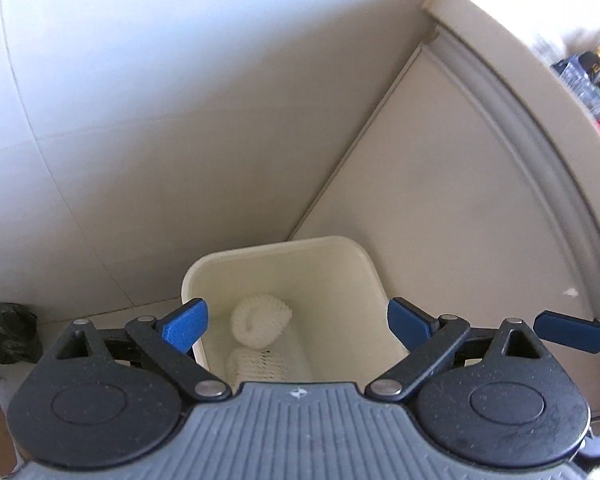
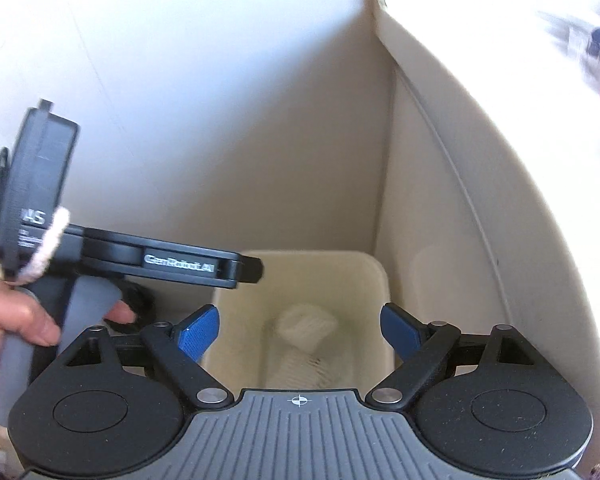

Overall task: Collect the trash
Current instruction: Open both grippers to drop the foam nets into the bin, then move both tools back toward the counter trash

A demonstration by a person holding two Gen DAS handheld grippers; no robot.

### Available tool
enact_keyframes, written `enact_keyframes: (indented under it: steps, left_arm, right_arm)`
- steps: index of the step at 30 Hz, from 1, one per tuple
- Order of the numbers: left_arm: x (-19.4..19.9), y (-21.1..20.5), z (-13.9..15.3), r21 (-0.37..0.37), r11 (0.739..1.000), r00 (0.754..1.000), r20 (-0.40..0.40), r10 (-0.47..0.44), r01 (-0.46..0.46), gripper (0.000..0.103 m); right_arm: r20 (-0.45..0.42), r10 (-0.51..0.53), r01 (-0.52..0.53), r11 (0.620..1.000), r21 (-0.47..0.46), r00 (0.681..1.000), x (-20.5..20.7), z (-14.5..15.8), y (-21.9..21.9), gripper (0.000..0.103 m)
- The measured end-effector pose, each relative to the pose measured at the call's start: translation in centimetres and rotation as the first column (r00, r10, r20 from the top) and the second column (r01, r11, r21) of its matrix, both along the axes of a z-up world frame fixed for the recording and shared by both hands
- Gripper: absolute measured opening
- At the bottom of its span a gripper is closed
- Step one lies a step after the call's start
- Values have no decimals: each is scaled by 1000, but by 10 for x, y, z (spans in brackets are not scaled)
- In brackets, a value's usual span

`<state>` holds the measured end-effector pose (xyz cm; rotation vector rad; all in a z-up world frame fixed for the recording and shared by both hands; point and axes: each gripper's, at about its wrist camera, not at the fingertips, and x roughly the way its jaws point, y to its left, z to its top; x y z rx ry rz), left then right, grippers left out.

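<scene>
A cream trash bin (image 1: 276,249) stands on the floor in a corner. Inside it lie two white foam net sleeves, one curled (image 1: 260,320) on top of a flatter one (image 1: 265,365). My left gripper (image 1: 298,322) hovers open over the bin's mouth with nothing between its blue pads. My right gripper (image 2: 299,330) is also open and empty above the same bin (image 2: 300,257), where the foam nets (image 2: 306,328) look blurred. A hand (image 2: 8,332) holds the left gripper's body (image 2: 160,261) at the left of the right wrist view. One blue finger (image 1: 556,330) of the right gripper shows at the left wrist view's right edge.
A pale wall (image 1: 160,100) rises behind the bin and a beige cabinet panel (image 1: 460,200) runs close along its right side. A dark crumpled bag (image 1: 4,332) lies on the floor to the left. Blurred clutter (image 1: 588,76) sits on a surface at the far upper right.
</scene>
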<state>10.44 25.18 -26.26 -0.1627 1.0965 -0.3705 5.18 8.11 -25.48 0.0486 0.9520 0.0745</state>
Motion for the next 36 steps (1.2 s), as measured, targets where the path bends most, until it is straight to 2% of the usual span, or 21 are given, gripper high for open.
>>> enact_keyframes:
  steps: [7, 9, 11, 13, 19, 28, 33, 36]
  left_arm:
    - [-7, 17, 31, 17, 997, 997, -5, 71, -71, 98]
    - [-10, 24, 48, 27, 997, 997, 16, 78, -79, 99]
    - [-15, 28, 60, 47, 996, 996, 46, 79, -81, 100]
    - [-18, 32, 81, 70, 994, 994, 72, 77, -82, 100]
    - [-38, 32, 114, 108, 990, 989, 128, 75, -89, 101]
    - [-69, -6, 161, 94, 995, 983, 182, 22, -40, 102]
    - [-77, -37, 177, 77, 997, 981, 193, -20, 5, 102]
    - [-79, -56, 187, 79, 997, 984, 174, -39, 25, 102]
  right_arm:
    - [99, 49, -52, 998, 20, 994, -27, 44, -4, 92]
    - [136, 61, -64, 998, 22, 989, -31, 55, -3, 93]
    - [174, 64, -68, 998, 18, 983, -38, 92, -4, 96]
    - [207, 70, -74, 997, 14, 976, -48, 105, -7, 97]
    - [267, 83, -80, 997, -21, 960, -62, 145, -15, 100]
    - [318, 6, -12, 1000, 18, 948, -88, 200, -56, 102]
    - [345, -55, 76, 996, -49, 937, -97, 210, -94, 102]
    - [352, -117, 158, 983, -89, 929, -106, 220, -117, 102]
